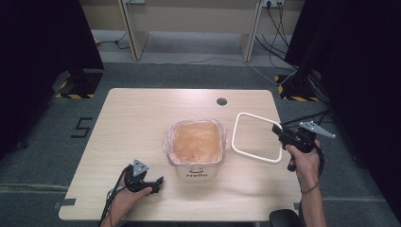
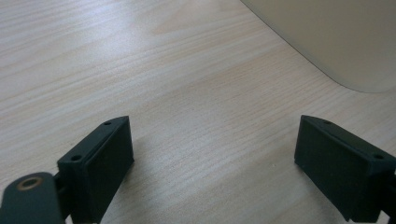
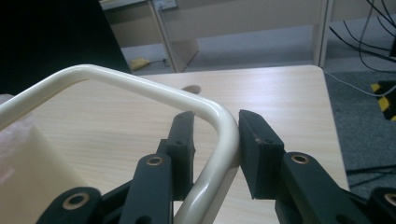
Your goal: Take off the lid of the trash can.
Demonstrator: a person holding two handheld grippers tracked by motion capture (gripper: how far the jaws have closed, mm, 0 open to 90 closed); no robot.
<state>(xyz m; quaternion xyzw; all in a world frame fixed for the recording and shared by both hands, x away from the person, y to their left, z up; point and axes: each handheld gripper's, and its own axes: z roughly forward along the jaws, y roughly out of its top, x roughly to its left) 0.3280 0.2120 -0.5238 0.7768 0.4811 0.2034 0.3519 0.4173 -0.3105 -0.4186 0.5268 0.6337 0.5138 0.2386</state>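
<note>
I hold the right gripper [image 1: 280,129] over the right side of the wooden worktop [image 1: 142,118], its jaws clamped on a corner of a cream rounded-square ring frame [image 1: 256,137]. In the right gripper view the frame [image 3: 140,86] passes between the two black jaws, which press on its tube at the bend. The frame tilts, its gripped corner raised toward the right edge and its long axis running across the worktop toward the bin [image 1: 195,146], a cream tub lined with a clear bag. The left gripper [image 1: 158,182] rests low near the front left of the bin, its jaws wide apart over bare wood.
</note>
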